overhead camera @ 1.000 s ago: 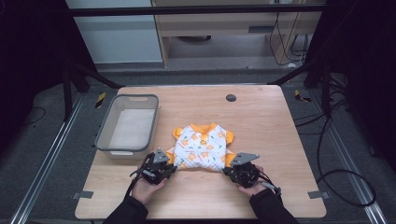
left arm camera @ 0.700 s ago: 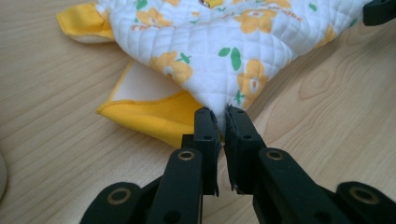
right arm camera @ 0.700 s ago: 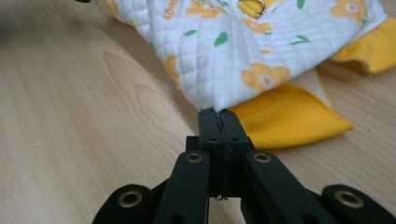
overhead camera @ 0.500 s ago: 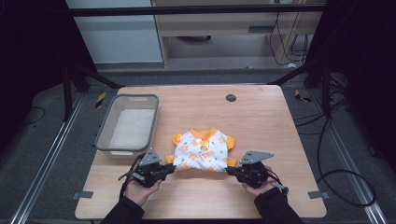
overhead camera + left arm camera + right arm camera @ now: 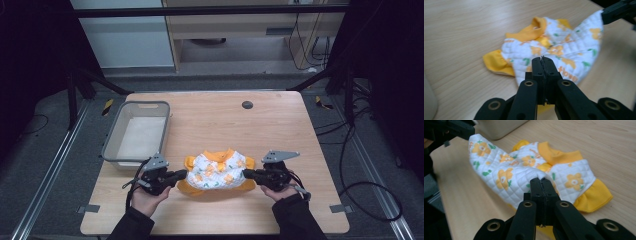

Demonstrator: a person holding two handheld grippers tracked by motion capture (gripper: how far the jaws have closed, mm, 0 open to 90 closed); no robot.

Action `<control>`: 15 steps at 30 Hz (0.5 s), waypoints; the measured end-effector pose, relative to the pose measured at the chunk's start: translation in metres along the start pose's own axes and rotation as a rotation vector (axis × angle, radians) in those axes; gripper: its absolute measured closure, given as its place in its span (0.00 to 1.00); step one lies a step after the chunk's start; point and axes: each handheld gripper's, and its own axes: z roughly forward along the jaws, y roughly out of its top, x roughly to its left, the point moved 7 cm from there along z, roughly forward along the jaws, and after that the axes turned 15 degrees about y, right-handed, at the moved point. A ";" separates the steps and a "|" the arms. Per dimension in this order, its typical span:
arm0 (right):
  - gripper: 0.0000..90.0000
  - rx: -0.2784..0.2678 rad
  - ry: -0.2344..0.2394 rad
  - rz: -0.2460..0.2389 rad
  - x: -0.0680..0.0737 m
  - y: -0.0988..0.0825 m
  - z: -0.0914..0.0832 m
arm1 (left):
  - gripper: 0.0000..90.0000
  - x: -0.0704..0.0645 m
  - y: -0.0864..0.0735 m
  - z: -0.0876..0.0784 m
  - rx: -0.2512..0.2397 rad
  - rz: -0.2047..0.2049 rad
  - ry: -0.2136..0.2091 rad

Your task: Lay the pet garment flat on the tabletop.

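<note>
The small flowered shirt [image 5: 216,171] lies on the table's [image 5: 280,130] near middle, long axis from 9 to 3 o'clock. The left gripper [image 5: 183,174] is clamped on its 9 o'clock edge, the right gripper [image 5: 247,173] on its 3 o'clock edge. Both hands are low, jaws pointing inward. The grey bin [image 5: 111,145] stands at 10 o'clock.

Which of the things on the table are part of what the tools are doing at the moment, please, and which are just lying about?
In use:
- small flowered garment, pinched at both ends
- left tool, shut on it
- right tool, shut on it

Lying about:
- grey bin, beside the garment
- dark round fitting in the tabletop
</note>
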 end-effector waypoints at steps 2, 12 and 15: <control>1.00 -0.005 -0.034 0.025 -0.011 0.000 0.008 | 1.00 0.007 -0.002 0.014 0.012 -0.018 0.018; 0.95 0.048 -0.220 0.006 -0.050 -0.014 0.039 | 1.00 0.017 -0.009 0.043 0.048 -0.010 0.099; 0.88 0.040 -0.225 0.007 -0.049 -0.014 0.036 | 0.94 0.019 -0.008 0.041 0.029 -0.009 0.118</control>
